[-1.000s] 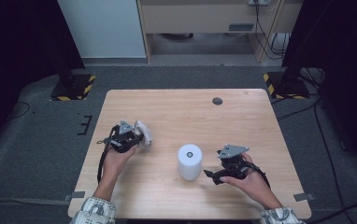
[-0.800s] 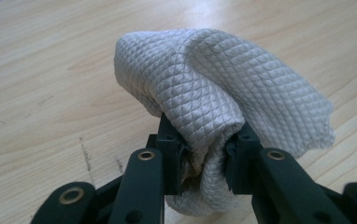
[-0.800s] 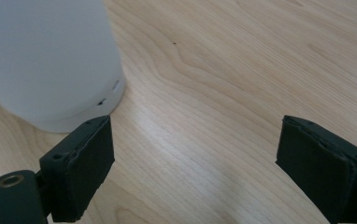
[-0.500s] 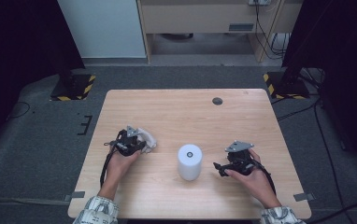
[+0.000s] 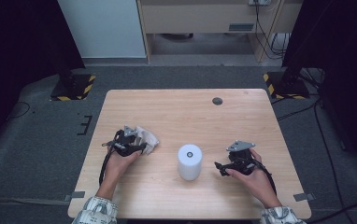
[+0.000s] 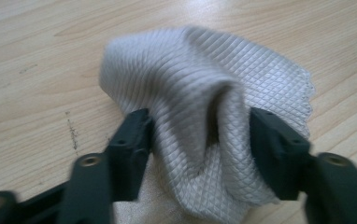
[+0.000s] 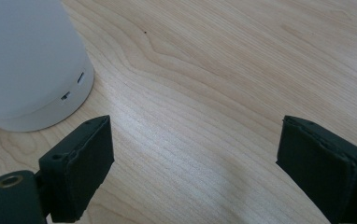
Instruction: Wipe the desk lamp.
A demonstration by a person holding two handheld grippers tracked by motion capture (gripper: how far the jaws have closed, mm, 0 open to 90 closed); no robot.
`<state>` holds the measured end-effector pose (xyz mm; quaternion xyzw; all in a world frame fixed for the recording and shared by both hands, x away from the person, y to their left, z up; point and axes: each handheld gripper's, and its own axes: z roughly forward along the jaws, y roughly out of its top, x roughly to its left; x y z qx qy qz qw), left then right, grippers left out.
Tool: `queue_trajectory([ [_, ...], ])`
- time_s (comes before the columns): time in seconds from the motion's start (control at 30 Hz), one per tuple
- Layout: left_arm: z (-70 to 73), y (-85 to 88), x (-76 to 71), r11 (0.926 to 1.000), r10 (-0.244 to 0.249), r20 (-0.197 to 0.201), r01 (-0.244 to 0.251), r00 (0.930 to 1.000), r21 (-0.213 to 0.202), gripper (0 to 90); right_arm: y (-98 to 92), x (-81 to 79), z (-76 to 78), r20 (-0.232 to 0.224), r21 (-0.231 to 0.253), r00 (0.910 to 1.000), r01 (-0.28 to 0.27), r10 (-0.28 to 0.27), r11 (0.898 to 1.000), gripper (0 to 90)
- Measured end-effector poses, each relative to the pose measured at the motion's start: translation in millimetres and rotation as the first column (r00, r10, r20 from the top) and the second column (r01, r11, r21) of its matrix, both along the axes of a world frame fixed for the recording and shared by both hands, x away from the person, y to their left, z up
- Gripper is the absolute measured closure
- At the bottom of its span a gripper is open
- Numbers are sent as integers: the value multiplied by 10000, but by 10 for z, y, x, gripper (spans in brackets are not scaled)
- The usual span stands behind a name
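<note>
Between the left gripper's (image 6: 200, 140) just-opening jaws sits the bunched cloth (image 6: 204, 93); beside the white cylinder (image 5: 189, 161) — leftward — the right gripper (image 7: 195, 163) gapes empty.

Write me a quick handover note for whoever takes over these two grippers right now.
Left gripper: jaws have just been opening, the crumpled grey cloth bunched between them on the table.
Right gripper: open, empty, low over the wood beside the white cylinder.
Done: hard to tell; the cloth appears released.
Left: probably wiping or handling the cylinder.
</note>
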<state>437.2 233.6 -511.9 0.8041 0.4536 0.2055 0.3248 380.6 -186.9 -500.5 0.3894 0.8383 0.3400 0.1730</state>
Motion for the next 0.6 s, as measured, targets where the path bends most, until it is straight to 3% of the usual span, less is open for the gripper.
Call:
queue_trajectory([
  [0.1,33,-31,-21,9999,-72,191,69,9998,150,195,-13,5,2,22,14,10000,30,-30,10000,107],
  [0.23,94,-28,-56,9989,365,285,-356,9989,-318,57,-34,10,12,106,53,9999,91,-91,9999,106],
  [0.3,121,-25,-109,9982,383,381,-365,9985,-467,36,-43,10,15,73,77,9999,145,-146,9999,105],
  [0.37,141,-20,-191,9992,267,533,-251,9982,-320,31,-54,15,16,55,106,9998,197,-197,9997,105],
  [0.6,171,-19,-369,9994,68,535,-49,9985,-357,36,-127,42,31,269,184,9981,553,-558,9983,94],
])
